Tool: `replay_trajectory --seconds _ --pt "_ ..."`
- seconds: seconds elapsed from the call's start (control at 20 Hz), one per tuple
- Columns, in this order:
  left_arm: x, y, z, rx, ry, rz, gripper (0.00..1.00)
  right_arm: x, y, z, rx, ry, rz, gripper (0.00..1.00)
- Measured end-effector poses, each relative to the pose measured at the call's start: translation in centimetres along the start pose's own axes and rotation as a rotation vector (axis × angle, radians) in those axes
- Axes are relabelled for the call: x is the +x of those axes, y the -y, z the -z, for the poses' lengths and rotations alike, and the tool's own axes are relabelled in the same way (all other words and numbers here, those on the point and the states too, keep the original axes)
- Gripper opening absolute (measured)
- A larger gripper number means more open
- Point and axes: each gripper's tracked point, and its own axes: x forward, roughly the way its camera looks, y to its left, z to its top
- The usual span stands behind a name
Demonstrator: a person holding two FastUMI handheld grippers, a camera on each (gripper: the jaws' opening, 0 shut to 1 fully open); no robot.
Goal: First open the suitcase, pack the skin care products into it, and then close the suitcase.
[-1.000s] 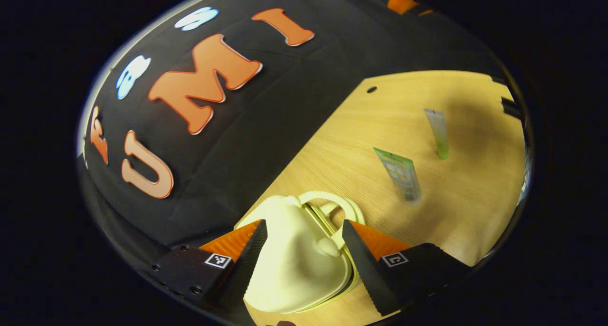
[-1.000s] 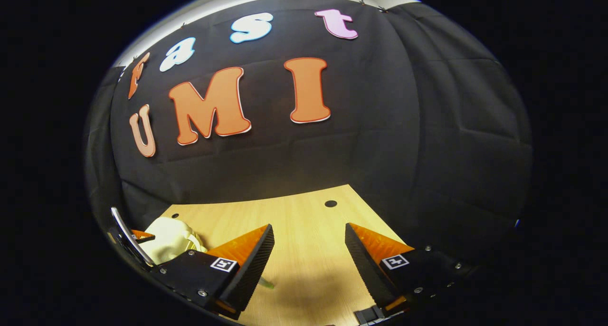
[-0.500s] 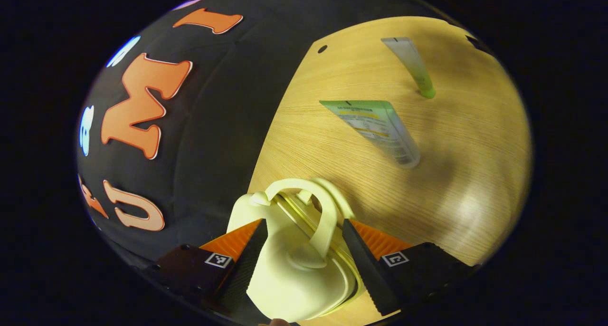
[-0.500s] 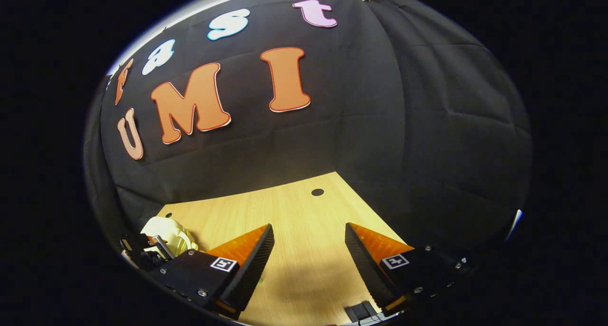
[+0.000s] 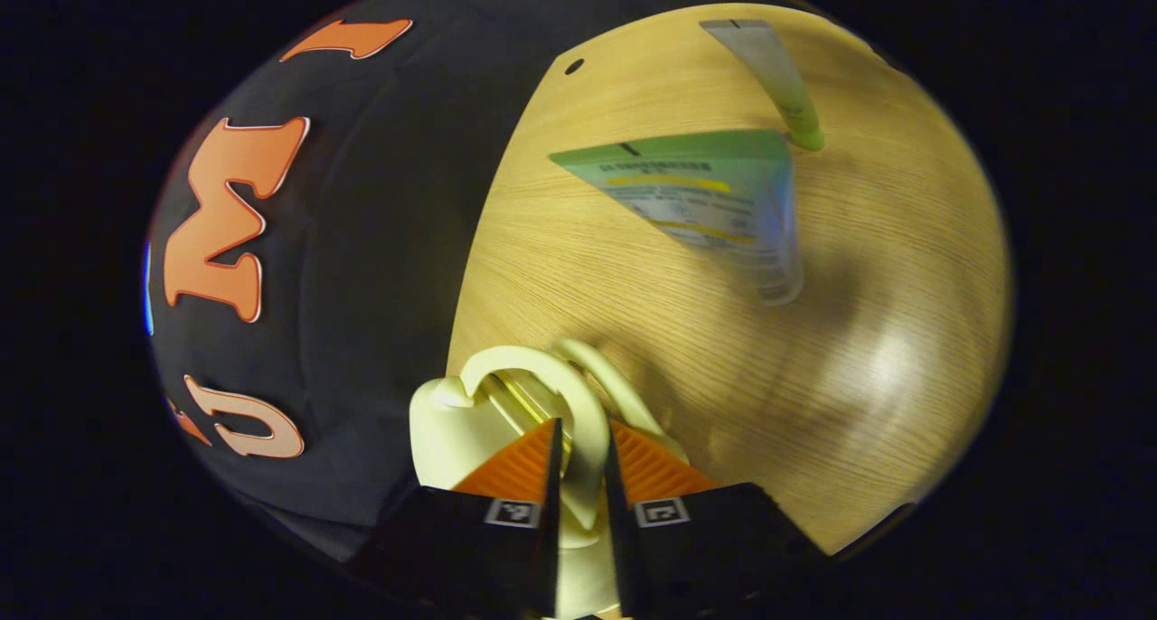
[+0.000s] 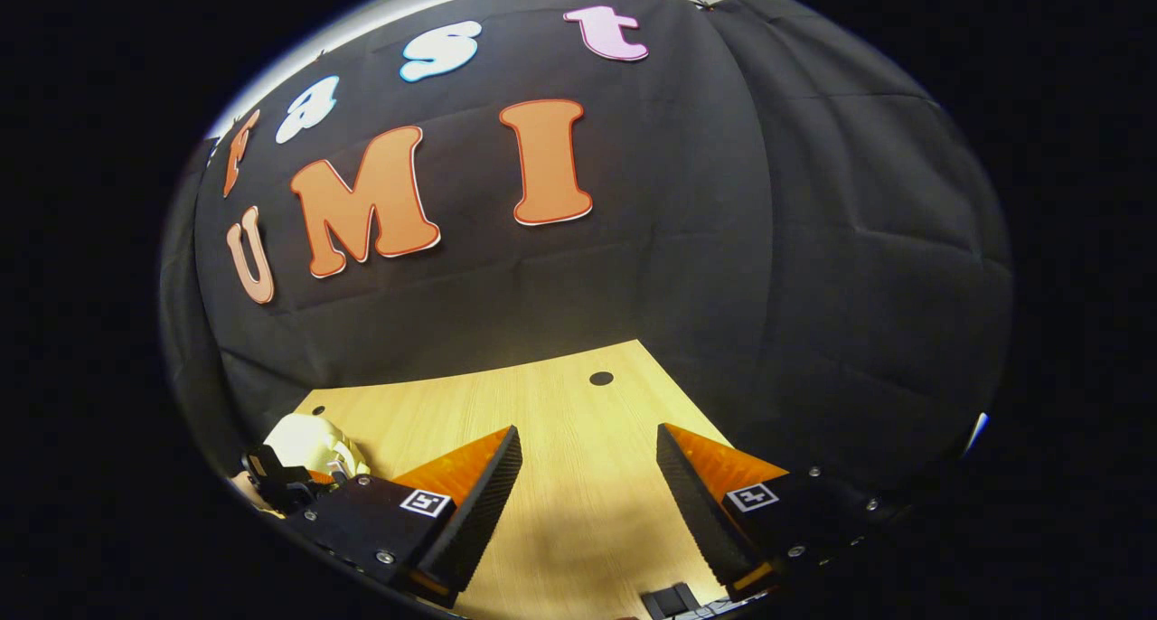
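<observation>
A small cream suitcase [image 5: 447, 421] lies at the table's left edge, its two shells together. My left gripper [image 5: 580, 432] is shut on one of its looped handles [image 5: 587, 412], which runs between the fingers. Beyond it on the table lie a wide green-and-white tube [image 5: 714, 200] and a slim tube with a green cap [image 5: 779, 82]. In the right gripper view, my right gripper [image 6: 587, 448] hangs open above bare table with nothing between its fingers. The suitcase [image 6: 307, 439] sits far to its left.
The wooden table [image 5: 886, 267] has a small round hole [image 6: 601, 378] near its back edge. Black cloth walls stand close behind the table and along the suitcase's side.
My left gripper has moved down onto the suitcase and shut on its handle; it stood open around the case before. The tubes now look nearer. The right gripper has barely moved.
</observation>
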Motion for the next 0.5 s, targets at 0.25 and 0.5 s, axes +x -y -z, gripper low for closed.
replay_trajectory --seconds 0.25,0.5 --pt "-1.0 -0.8 -0.8 -0.162 0.033 0.067 0.09 -0.2 -1.8 0.3 0.007 -0.002 -0.025 0.95" --pt "-2.2 -3.6 -0.6 -0.593 0.135 0.208 0.09 -1.0 -5.6 -1.0 0.042 0.028 -0.074 0.95"
